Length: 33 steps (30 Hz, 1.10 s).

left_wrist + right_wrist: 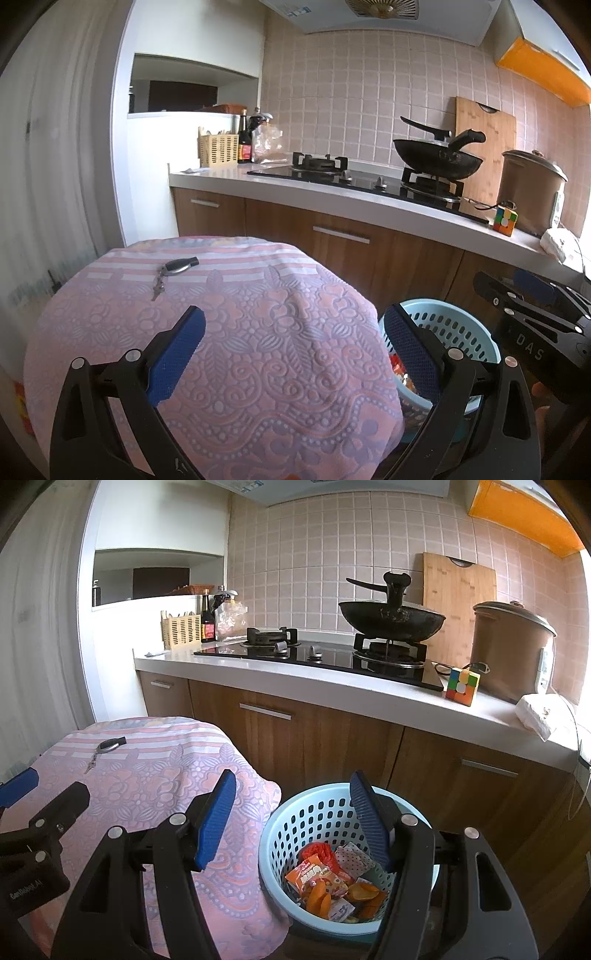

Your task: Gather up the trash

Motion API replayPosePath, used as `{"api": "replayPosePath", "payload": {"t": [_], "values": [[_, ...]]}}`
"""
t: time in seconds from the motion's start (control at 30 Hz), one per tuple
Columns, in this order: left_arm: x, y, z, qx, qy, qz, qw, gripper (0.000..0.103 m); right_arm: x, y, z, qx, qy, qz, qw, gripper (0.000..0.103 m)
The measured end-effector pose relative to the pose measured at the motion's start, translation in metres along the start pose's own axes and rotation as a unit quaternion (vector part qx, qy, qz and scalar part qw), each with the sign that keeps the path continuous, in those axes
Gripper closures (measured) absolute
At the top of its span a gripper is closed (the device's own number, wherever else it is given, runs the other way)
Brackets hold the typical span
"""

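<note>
A light blue perforated basket (295,823) stands on the floor to the right of a table covered with a pink patterned cloth (177,775). It holds trash: orange snack wrappers (314,878), orange peels (364,891) and a dotted paper (352,860). My right gripper (295,819) is open and empty, above the basket's left rim. My left gripper (295,350) is open and empty over the cloth (229,332), with the basket (454,328) at its right finger. The right gripper shows in the left wrist view (532,310), and the left one in the right wrist view (40,794).
A car key with a small key (177,267) lies at the far side of the cloth. Behind runs a white counter (332,686) with a gas stove, black wok (391,620), cutting board, brown pot (509,650), puzzle cube (461,685), utensil holder and bottles.
</note>
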State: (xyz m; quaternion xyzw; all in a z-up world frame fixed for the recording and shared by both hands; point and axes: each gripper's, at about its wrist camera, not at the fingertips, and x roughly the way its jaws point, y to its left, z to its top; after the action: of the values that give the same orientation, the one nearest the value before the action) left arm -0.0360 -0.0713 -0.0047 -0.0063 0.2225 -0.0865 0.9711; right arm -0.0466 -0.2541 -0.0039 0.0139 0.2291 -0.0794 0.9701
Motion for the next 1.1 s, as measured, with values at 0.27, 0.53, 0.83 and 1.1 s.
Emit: {"api": "replayPosePath", "payload": {"t": [0.27, 0.53, 0.83, 1.1], "values": [[-0.0034, 0.0024, 0.0043, -0.005, -0.003, 0.004, 1.0, 0.009, 0.001, -0.0008, 0.0002, 0.001, 0.001, 0.005, 1.0, 0.043], [-0.0031, 0.0024, 0.0048, -0.005, -0.003, 0.004, 1.0, 0.009, 0.0017, -0.0015, -0.0001, 0.003, 0.001, 0.005, 1.0, 0.043], [-0.001, 0.0017, 0.0033, 0.003, 0.005, 0.002, 1.0, 0.009, 0.0023, 0.0018, -0.0011, -0.001, 0.004, 0.01, 1.0, 0.043], [0.0009, 0.005, 0.0042, 0.001, 0.002, 0.006, 1.0, 0.009, 0.0037, 0.003, -0.0008, 0.0, 0.005, 0.011, 1.0, 0.043]]}}
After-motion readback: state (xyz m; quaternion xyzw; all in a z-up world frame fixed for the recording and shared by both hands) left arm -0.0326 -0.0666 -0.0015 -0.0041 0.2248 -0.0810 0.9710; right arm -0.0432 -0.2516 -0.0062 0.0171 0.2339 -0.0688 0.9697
